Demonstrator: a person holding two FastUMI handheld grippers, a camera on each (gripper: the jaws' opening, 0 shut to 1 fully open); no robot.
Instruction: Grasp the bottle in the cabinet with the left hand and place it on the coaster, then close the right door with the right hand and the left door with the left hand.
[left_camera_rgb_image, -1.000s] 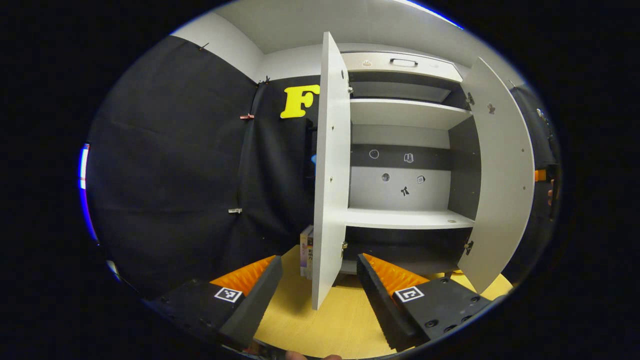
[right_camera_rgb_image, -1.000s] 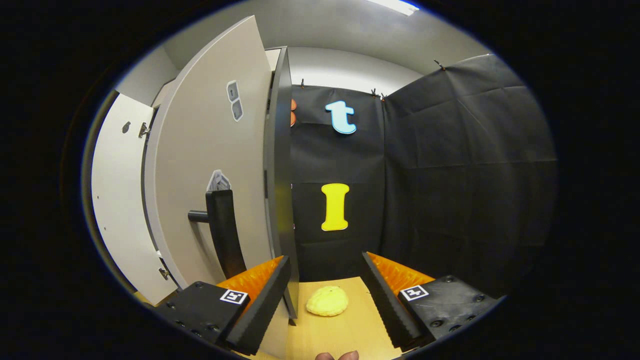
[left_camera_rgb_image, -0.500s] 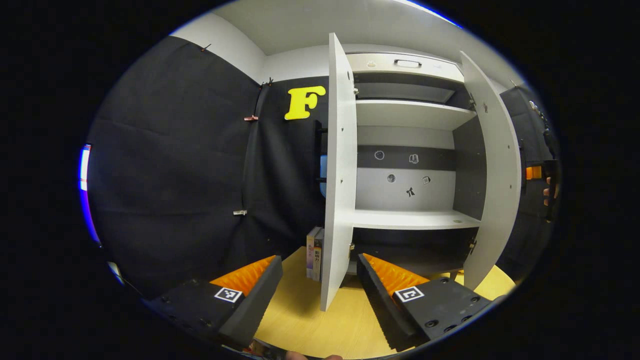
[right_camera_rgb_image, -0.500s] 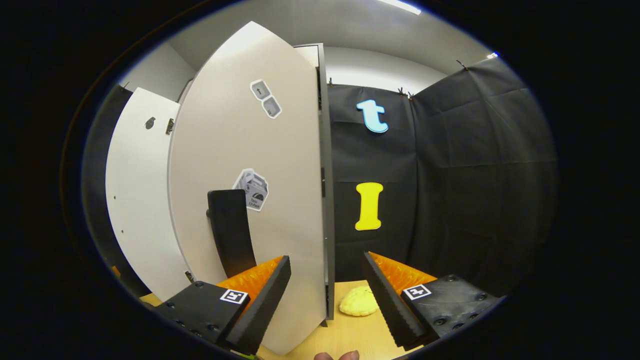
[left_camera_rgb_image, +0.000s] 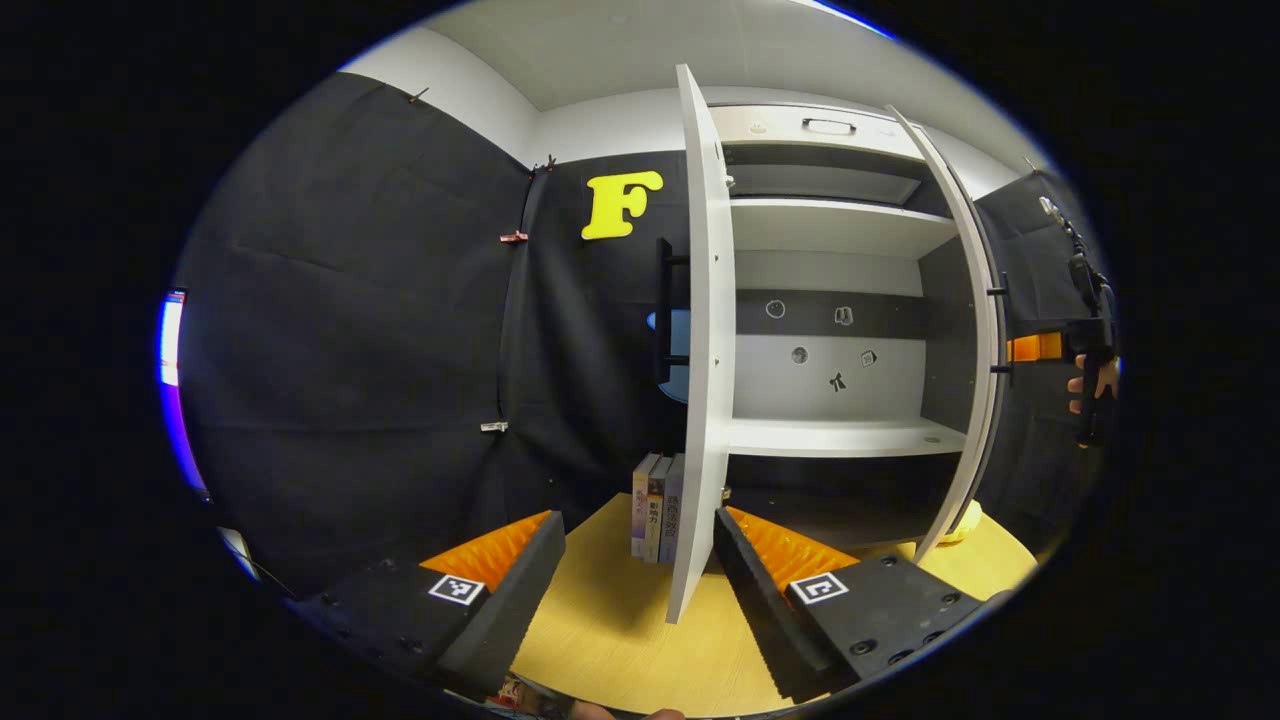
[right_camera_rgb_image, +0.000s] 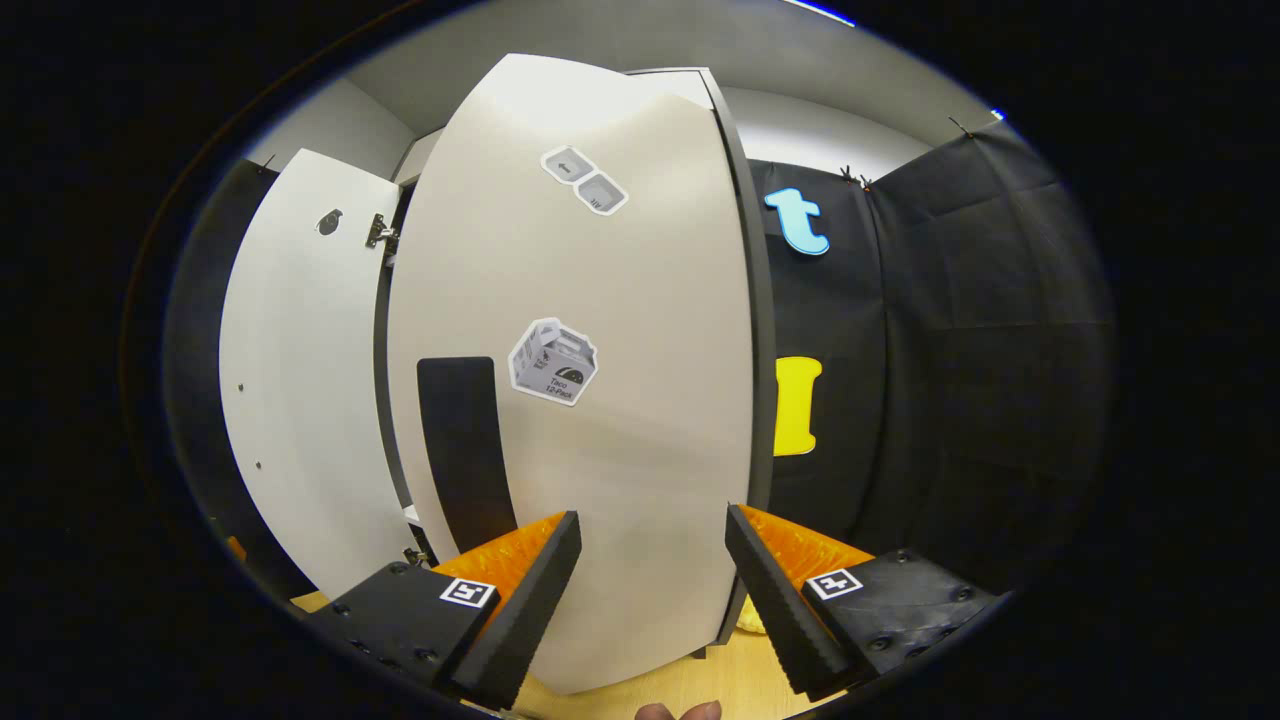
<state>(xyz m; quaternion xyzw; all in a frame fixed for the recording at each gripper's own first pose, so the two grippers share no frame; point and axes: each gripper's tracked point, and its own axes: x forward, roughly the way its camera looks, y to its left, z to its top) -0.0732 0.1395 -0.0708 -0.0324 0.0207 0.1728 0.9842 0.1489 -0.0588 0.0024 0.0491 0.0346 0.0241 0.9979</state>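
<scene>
The white cabinet's shelves (left_camera_rgb_image: 830, 437) are bare in the left gripper view. Its left door (left_camera_rgb_image: 700, 380) stands wide open, edge-on to me, just beyond my left gripper (left_camera_rgb_image: 640, 560), which is open and holds nothing. The right door (left_camera_rgb_image: 965, 330) is swung partway shut. In the right gripper view that right door (right_camera_rgb_image: 600, 400) stands close in front, with its black handle (right_camera_rgb_image: 460, 450) at the left. My right gripper (right_camera_rgb_image: 650, 560) is open right before the door's face. Whether the fingertips touch the door I cannot tell. The left door (right_camera_rgb_image: 290, 380) stands behind.
Several books (left_camera_rgb_image: 660, 505) stand on the wooden table (left_camera_rgb_image: 610, 640) beside the left door. A yellow lumpy item (left_camera_rgb_image: 965, 520) lies behind the right door's foot, and its edge (right_camera_rgb_image: 748, 618) peeks out below the door. A hand (left_camera_rgb_image: 1095, 380) holds the other gripper at far right.
The right door has swung steadily towards the cabinet, and now faces the right gripper flat-on. It hides most of the yellow item. Both grippers stay open.
</scene>
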